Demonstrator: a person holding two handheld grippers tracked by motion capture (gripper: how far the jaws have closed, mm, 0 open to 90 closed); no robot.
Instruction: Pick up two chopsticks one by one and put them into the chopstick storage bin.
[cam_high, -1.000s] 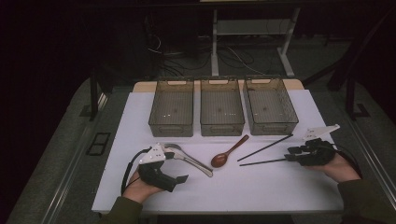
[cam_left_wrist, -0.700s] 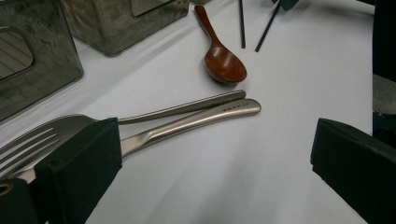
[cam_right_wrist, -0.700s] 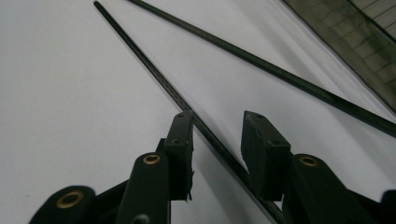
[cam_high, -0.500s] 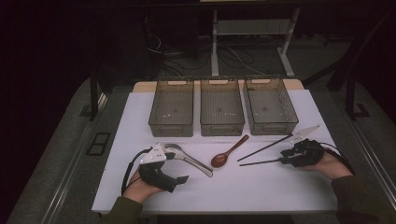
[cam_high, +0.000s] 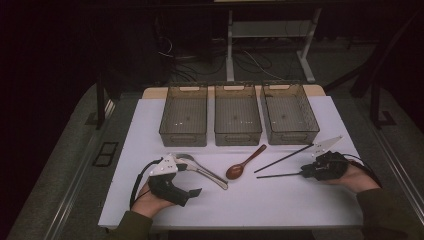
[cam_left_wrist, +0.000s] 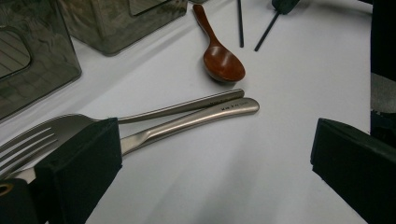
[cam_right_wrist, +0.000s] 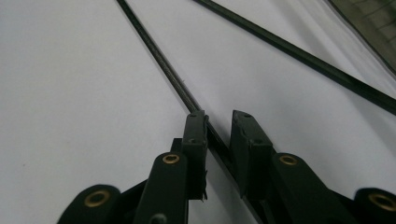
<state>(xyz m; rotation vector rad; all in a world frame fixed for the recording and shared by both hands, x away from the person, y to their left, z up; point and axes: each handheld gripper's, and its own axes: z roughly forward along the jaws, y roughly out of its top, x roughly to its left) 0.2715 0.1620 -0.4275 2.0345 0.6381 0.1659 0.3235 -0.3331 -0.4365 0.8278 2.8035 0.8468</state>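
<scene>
Nearest the person, the left gripper (cam_high: 192, 192) rests low on the white table (cam_high: 280, 205) with its jaws spread wide and nothing between them; in the left gripper view a metal fork (cam_left_wrist: 42, 135) and a metal spoon handle (cam_left_wrist: 205, 116) lie side by side just past one jaw. At the right, the right gripper (cam_high: 303, 173) sits at the near end of one black chopstick (cam_high: 277, 175), its jaws a narrow gap apart on either side of the stick; in the right gripper view (cam_right_wrist: 218, 126) the pads look not quite pressed onto it, though contact is hard to judge from this angle. The second chopstick (cam_high: 282, 159) lies just beyond, angled away. Between the two sets lies a brown wooden spoon (cam_high: 242, 164). Farthest back stand three smoky clear bins in a row, left bin (cam_high: 184, 134), middle bin (cam_high: 237, 135) and right bin (cam_high: 295, 134), each seemingly empty.
</scene>
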